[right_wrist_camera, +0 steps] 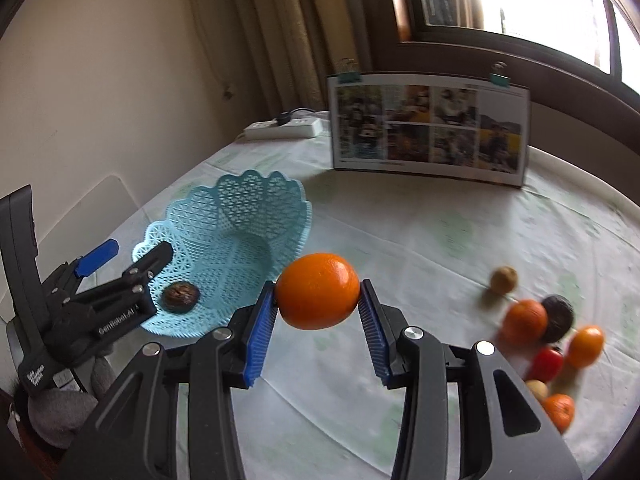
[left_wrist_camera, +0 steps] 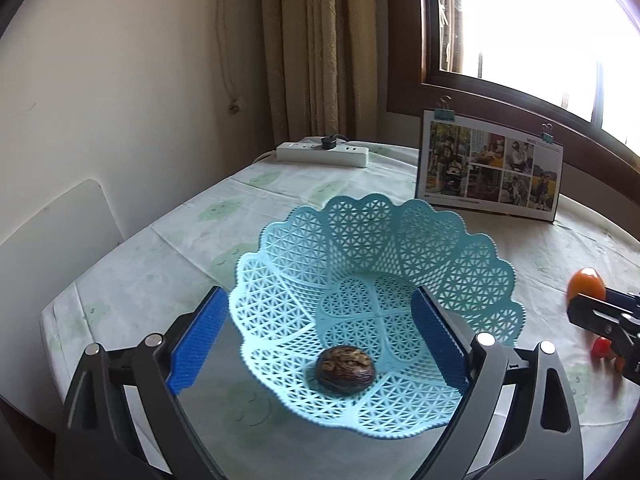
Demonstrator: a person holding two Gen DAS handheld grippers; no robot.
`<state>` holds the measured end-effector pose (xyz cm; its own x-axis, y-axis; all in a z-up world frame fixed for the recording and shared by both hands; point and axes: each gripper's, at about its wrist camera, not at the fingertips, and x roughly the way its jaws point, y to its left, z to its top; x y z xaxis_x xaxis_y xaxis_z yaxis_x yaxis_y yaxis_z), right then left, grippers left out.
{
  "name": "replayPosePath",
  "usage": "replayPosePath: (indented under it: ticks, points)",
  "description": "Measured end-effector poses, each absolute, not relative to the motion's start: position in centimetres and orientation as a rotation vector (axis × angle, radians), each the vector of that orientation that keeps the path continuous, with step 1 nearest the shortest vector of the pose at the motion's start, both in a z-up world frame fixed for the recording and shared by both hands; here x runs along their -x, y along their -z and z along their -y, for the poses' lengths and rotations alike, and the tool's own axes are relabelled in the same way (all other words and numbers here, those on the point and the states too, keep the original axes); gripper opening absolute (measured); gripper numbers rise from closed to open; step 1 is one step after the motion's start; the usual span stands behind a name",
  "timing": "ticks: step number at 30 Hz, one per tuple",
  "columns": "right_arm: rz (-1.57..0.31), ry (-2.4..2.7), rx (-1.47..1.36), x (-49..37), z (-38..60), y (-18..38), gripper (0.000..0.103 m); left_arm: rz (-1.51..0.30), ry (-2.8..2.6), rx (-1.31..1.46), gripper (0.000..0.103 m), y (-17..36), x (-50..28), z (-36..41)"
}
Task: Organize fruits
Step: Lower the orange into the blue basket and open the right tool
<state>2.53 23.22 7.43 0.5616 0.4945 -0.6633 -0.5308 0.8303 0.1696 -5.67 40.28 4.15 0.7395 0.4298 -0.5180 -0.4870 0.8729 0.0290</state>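
A light blue lattice basket [left_wrist_camera: 460, 264] [right_wrist_camera: 256, 196] stands on the table with one dark brown wrinkled fruit [left_wrist_camera: 345, 368] [right_wrist_camera: 181, 297] in it. My left gripper [left_wrist_camera: 316, 344] [right_wrist_camera: 132, 256] is open, its blue pads on either side of the basket's near rim. My right gripper [right_wrist_camera: 318, 300] is shut on an orange [right_wrist_camera: 317, 290] [left_wrist_camera: 587, 285], held above the table to the right of the basket. Several loose fruits lie at the right: oranges [right_wrist_camera: 525, 321], a dark fruit [right_wrist_camera: 559, 316], a red fruit [right_wrist_camera: 545, 364] and a small brown fruit [right_wrist_camera: 504, 279].
A photo calendar [left_wrist_camera: 490, 168] [right_wrist_camera: 430, 128] stands at the back of the table below a window. A white power strip [left_wrist_camera: 322, 153] [right_wrist_camera: 285, 129] lies at the far edge by the curtain. A white chair back [left_wrist_camera: 52, 236] stands left of the table.
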Motion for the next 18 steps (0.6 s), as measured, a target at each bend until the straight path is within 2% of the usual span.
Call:
replayPosePath:
  ticks: [18]
  points:
    - [-0.794,-0.686,0.075,-3.3,-29.6,-6.3,0.042,-0.551,-0.547,0.14,0.094,-3.7,6.5,-42.5]
